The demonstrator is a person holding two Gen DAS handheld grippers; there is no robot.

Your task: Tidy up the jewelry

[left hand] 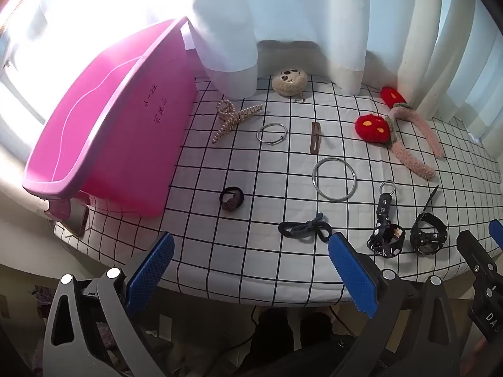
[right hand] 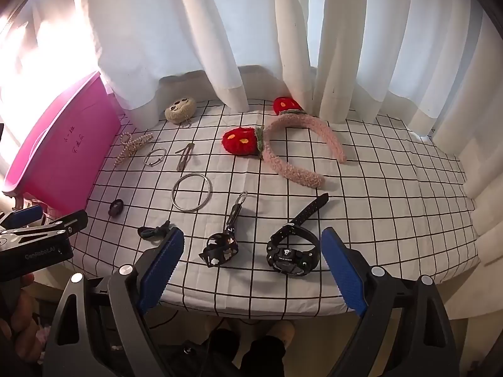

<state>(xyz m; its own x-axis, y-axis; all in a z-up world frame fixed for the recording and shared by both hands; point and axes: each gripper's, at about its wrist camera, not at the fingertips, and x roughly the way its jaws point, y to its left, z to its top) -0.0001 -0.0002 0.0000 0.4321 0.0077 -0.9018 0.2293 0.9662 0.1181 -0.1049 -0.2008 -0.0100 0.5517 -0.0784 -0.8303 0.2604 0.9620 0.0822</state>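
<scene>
Jewelry and hair things lie spread on a checked cloth: a pearl claw clip (left hand: 234, 116), a thin bangle (left hand: 272, 133), a brown hair clip (left hand: 315, 138), a large silver ring (left hand: 334, 179), a brown scrunchie (left hand: 232, 199), a dark hair tie (left hand: 305, 227), a strap keychain (left hand: 385, 229), a black watch (right hand: 292, 251), a pink headband with red mushrooms (right hand: 283, 144). A pink bin (left hand: 103, 144) stands at the left. My left gripper (left hand: 251, 267) is open and empty at the table's front edge. My right gripper (right hand: 254, 260) is open and empty, near the watch.
A round plush face (left hand: 289, 81) sits at the back by the white curtains (left hand: 283, 15). The table (left hand: 251, 282) has a rounded front edge. A phone (left hand: 80, 220) lies under the bin's near corner. The right gripper's body (left hand: 481, 267) shows in the left wrist view.
</scene>
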